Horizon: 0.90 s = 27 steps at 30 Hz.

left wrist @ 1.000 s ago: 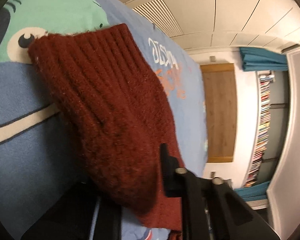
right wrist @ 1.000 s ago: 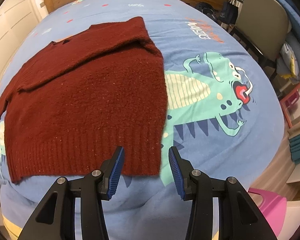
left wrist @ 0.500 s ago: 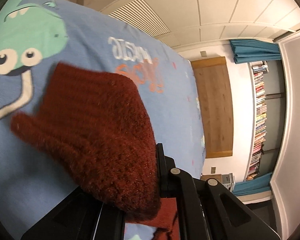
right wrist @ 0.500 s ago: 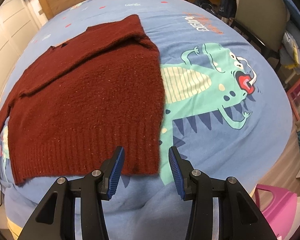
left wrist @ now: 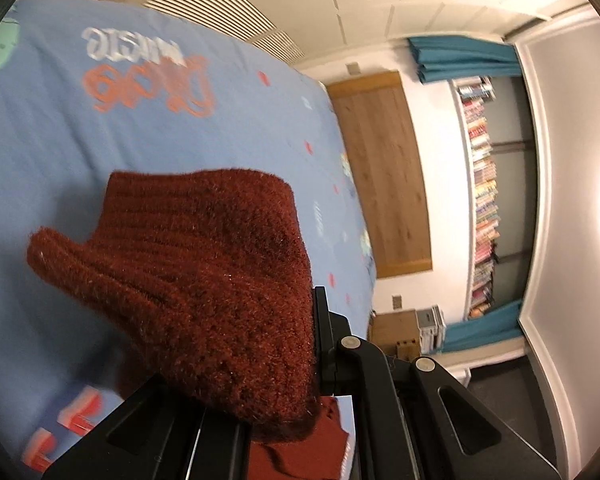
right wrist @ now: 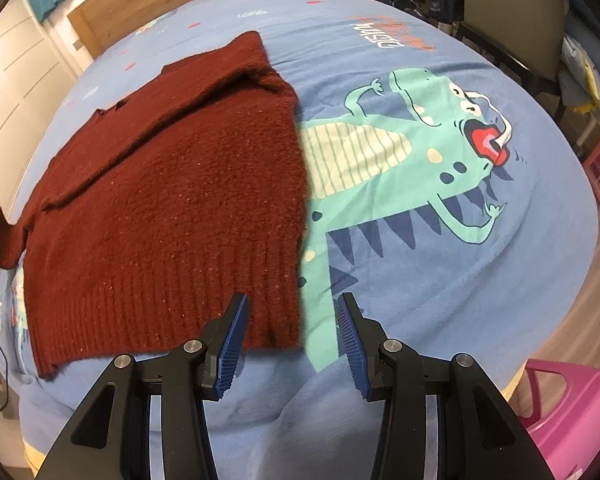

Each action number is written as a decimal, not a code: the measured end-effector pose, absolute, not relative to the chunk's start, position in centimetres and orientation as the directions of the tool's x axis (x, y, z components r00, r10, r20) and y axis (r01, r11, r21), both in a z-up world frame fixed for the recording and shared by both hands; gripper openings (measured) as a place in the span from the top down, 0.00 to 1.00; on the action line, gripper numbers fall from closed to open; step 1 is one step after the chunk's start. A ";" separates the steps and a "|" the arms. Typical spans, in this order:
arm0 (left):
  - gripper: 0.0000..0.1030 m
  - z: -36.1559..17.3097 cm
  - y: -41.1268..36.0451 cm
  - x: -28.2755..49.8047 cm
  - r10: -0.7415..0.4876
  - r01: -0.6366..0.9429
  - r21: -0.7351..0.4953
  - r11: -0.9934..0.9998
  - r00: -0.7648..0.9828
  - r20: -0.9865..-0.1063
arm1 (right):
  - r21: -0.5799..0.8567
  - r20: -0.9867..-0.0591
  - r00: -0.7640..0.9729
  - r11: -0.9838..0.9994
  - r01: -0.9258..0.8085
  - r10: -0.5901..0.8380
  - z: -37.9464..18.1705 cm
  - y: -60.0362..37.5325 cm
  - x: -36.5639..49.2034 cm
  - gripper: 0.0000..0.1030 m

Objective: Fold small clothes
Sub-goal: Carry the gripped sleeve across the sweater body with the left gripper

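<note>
The maroon sweater [right wrist: 172,208], a soft, limp knit best taken by sleeve cuff [left wrist: 204,288] or hem, lies left of the dinosaur print [right wrist: 412,160]; left gripper [left wrist: 284,392] grasps the cuff, right gripper [right wrist: 292,340] stands released.

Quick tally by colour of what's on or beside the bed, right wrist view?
Dark red: 1, sweater, sleeve end shut in the left tongs
Blue: 1, dinosaur-print duvet
Pink: 1, plastic stool
Grey: 1, chair
Wood: 1, headboard
Total: 5
</note>
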State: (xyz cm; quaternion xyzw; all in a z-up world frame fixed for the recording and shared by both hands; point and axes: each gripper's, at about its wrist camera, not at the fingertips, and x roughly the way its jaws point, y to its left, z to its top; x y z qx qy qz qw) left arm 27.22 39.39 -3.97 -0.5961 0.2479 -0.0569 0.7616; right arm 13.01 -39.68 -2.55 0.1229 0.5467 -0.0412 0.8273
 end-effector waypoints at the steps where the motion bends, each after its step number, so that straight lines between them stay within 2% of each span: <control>1: 0.96 -3.6 38.9 27.6 -0.391 -0.201 -0.938 0.282 0.869 -0.304 | 0.163 -0.913 0.401 0.965 0.205 0.069 -2.6 -39.9 12.9 0.54; 8: 0.96 -1.0 33.3 30.2 -0.472 -0.130 -0.948 0.292 0.842 -0.260 | 0.191 -0.906 0.415 0.955 0.227 0.082 -3.0 -41.7 12.4 0.54; 18: 0.96 0.7 26.1 33.5 -0.562 -0.070 -0.948 0.310 0.791 -0.242 | 0.236 -0.893 0.432 0.947 0.217 0.124 -3.6 -43.1 12.1 0.54; 27: 0.96 0.1 16.9 35.8 -0.663 -0.047 -0.925 0.377 0.684 -0.305 | 0.263 -0.886 0.439 0.939 0.220 0.145 -3.9 -44.1 11.7 0.54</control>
